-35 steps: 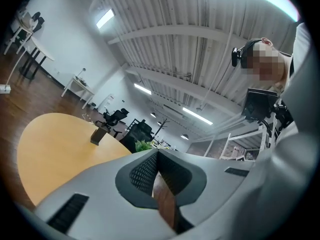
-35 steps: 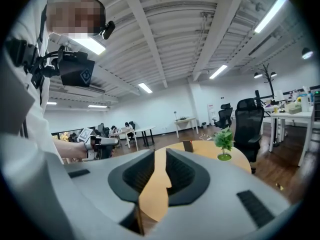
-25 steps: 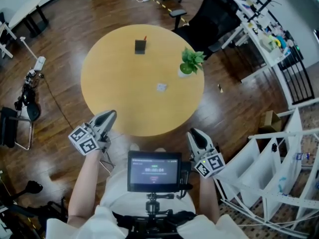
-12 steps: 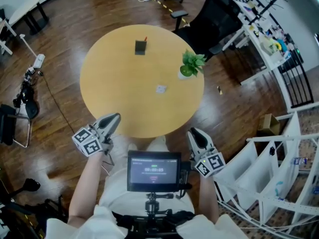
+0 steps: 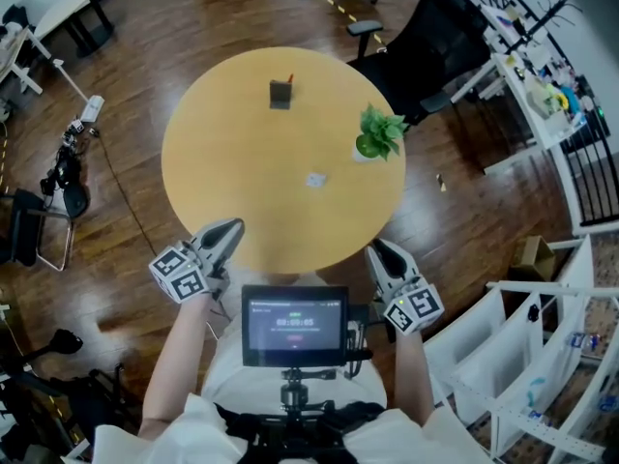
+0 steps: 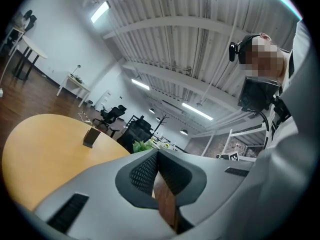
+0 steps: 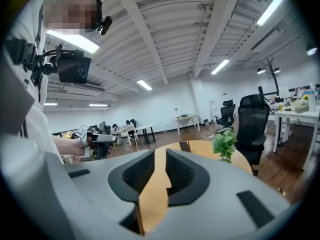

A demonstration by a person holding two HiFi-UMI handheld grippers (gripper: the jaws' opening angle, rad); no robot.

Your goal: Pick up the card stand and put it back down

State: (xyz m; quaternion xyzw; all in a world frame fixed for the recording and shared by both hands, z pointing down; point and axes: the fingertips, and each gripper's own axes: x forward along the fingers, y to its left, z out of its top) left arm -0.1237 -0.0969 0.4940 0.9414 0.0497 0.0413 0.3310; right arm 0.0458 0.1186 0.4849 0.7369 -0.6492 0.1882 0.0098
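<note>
Nearer the round wooden table point(image 5: 232, 162) now: my left tool point(image 5: 228, 230) closed, right tool point(image 5: 380, 250) ajar, both empty; I must widen one for the dark card stand point(image 5: 280, 94).

The head view looks steeply down from well above the round table point(image 5: 242, 182), while cameras riding the left gripper point(image 5: 230, 230) and right gripper point(image 5: 380, 250) look low across it, all sharing its potted plant point(image 5: 379, 133).

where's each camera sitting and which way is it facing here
Head view: on the head, looking down at the round table; forearms, left gripper, right gripper show.
Left gripper view: behind shut jaws, level across the table; torso at right.
Right gripper view: behind slightly parted jaws, toward the plant; torso, left hand.
Shared: all show the card stand.
</note>
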